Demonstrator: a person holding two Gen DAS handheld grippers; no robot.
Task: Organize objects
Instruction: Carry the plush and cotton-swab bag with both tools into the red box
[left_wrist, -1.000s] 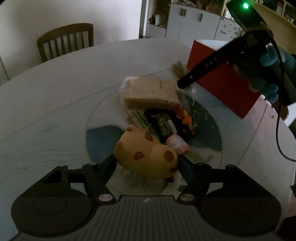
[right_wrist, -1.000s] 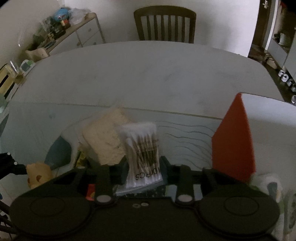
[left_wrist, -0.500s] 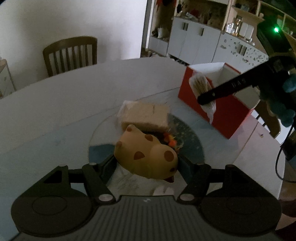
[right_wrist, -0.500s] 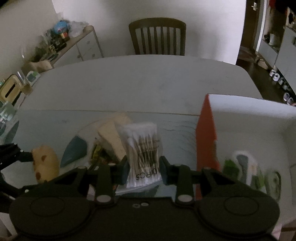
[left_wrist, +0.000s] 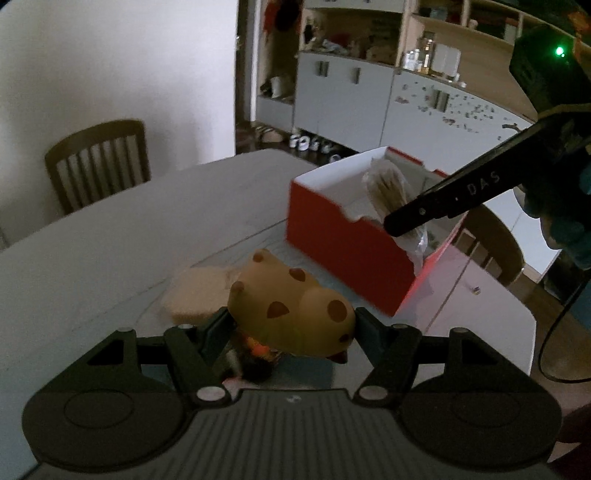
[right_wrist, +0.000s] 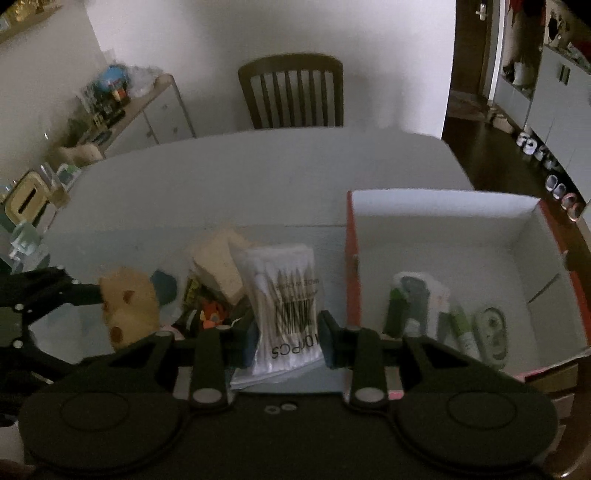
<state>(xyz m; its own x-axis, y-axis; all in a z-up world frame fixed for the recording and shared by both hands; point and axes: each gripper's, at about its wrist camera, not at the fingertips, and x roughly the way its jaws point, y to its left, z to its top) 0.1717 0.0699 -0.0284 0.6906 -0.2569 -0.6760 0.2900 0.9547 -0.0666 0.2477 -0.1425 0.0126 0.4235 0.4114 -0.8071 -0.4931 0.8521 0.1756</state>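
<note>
Gripping a spotted yellow toy (left_wrist: 291, 310), the left hand-held gripper (left_wrist: 291, 328) holds it above the bench (left_wrist: 110, 251). The right hand-held gripper (right_wrist: 286, 341) clamps a cotton swab bag (right_wrist: 284, 306), just left of the red box (right_wrist: 443, 240).

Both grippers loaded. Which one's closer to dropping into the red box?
Right. The right gripper holds the cotton swab bag right by the red box; the left gripper, gripping the spotted toy, sits farther back.

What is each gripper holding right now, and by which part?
Left gripper clamps the spotted yellow toy across its body. Right gripper pinches the cotton swab bag by its lower sides, near the printed end.
</note>
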